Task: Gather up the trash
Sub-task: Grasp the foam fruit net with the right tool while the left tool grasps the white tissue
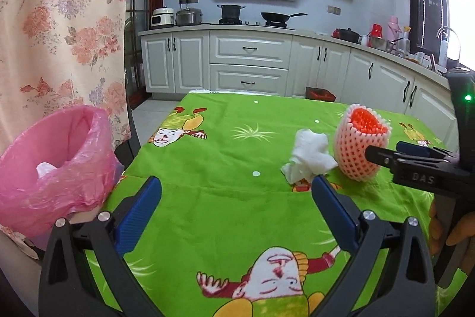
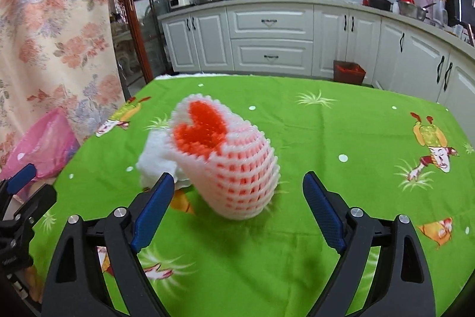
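A white and orange foam fruit net (image 2: 234, 165) stands on the green tablecloth (image 2: 341, 138), just ahead of my open, empty right gripper (image 2: 239, 178). A crumpled white tissue (image 2: 154, 159) lies touching the net's left side. In the left wrist view the tissue (image 1: 308, 156) lies just beyond the right fingertip of my open, empty left gripper (image 1: 237, 183), with the net (image 1: 359, 144) to its right. The right gripper (image 1: 415, 165) shows at the right edge, next to the net. A bin lined with a pink bag (image 1: 56, 165) stands at the table's left edge.
The tablecloth (image 1: 225, 213) has cartoon figures. A floral curtain (image 1: 59, 20) hangs at the left. White kitchen cabinets (image 1: 249, 61) and a small red bin (image 2: 348, 72) on the floor lie beyond the table. The pink bag (image 2: 41, 144) holds some white trash.
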The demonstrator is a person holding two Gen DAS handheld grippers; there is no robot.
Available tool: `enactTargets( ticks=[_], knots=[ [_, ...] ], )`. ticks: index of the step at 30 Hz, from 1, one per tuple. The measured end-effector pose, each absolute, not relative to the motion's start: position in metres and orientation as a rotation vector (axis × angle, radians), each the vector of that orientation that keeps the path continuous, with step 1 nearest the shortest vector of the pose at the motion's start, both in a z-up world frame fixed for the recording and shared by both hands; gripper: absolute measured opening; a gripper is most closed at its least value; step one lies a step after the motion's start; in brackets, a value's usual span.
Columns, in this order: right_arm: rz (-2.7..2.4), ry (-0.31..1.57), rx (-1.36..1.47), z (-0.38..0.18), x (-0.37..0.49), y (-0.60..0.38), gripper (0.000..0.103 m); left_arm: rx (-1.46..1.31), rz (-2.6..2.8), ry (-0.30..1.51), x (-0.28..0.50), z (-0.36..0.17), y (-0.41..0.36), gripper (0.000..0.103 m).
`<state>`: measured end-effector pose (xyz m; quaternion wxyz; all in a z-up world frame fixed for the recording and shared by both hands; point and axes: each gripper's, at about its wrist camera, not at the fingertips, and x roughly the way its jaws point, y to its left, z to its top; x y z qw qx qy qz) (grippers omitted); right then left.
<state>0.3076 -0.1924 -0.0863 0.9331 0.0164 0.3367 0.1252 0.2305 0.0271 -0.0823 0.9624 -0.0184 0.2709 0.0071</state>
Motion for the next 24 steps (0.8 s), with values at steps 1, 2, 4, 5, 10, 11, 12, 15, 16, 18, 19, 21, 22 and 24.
enactTargets(
  ticks=[1, 2, 4, 5, 10, 11, 12, 15, 16, 18, 19, 21, 22, 24],
  knots=[
    [0.251, 0.7, 0.026, -0.089, 0.314, -0.19, 0.083, -0.043, 0.016, 0.554, 0.233, -0.084, 0.027, 0.098],
    [0.249, 0.706, 0.022, -0.091, 0.317, -0.188, 0.083, -0.046, 0.018, 0.558, 0.236, -0.085, 0.028, 0.098],
    [0.249, 0.721, 0.016, -0.094, 0.325, -0.184, 0.083, -0.047, 0.025, 0.566, 0.241, -0.086, 0.028, 0.098],
    [0.248, 0.726, 0.012, -0.095, 0.328, -0.182, 0.083, -0.048, 0.029, 0.572, 0.245, -0.087, 0.028, 0.098],
    [0.237, 0.742, 0.005, -0.101, 0.337, -0.18, 0.083, -0.043, 0.038, 0.585, 0.264, -0.09, 0.022, 0.098],
    [0.237, 0.747, 0.004, -0.103, 0.338, -0.182, 0.077, -0.038, 0.038, 0.586, 0.267, -0.091, 0.019, 0.098],
    [0.244, 0.75, 0.009, -0.104, 0.339, -0.184, 0.073, -0.035, 0.038, 0.586, 0.269, -0.091, 0.016, 0.098],
    [0.273, 0.754, 0.022, -0.107, 0.339, -0.189, 0.048, -0.02, 0.03, 0.592, 0.277, -0.094, 0.006, 0.098],
    [0.285, 0.753, 0.029, -0.107, 0.338, -0.193, 0.041, -0.016, 0.028, 0.594, 0.278, -0.095, 0.004, 0.098],
    [0.296, 0.743, 0.034, -0.105, 0.336, -0.198, 0.033, -0.009, 0.024, 0.6, 0.283, -0.096, -0.001, 0.098],
    [0.298, 0.737, 0.027, -0.104, 0.333, -0.201, 0.03, -0.01, 0.017, 0.605, 0.286, -0.097, -0.004, 0.098],
    [0.293, 0.726, 0.025, -0.102, 0.326, -0.206, 0.029, -0.013, 0.005, 0.608, 0.291, -0.097, -0.01, 0.098],
    [0.29, 0.72, 0.032, -0.101, 0.322, -0.21, 0.028, -0.013, -0.001, 0.609, 0.293, -0.098, -0.013, 0.098],
    [0.27, 0.707, 0.049, -0.101, 0.314, -0.22, 0.028, -0.015, -0.02, 0.614, 0.3, -0.098, -0.022, 0.098]
  ],
)
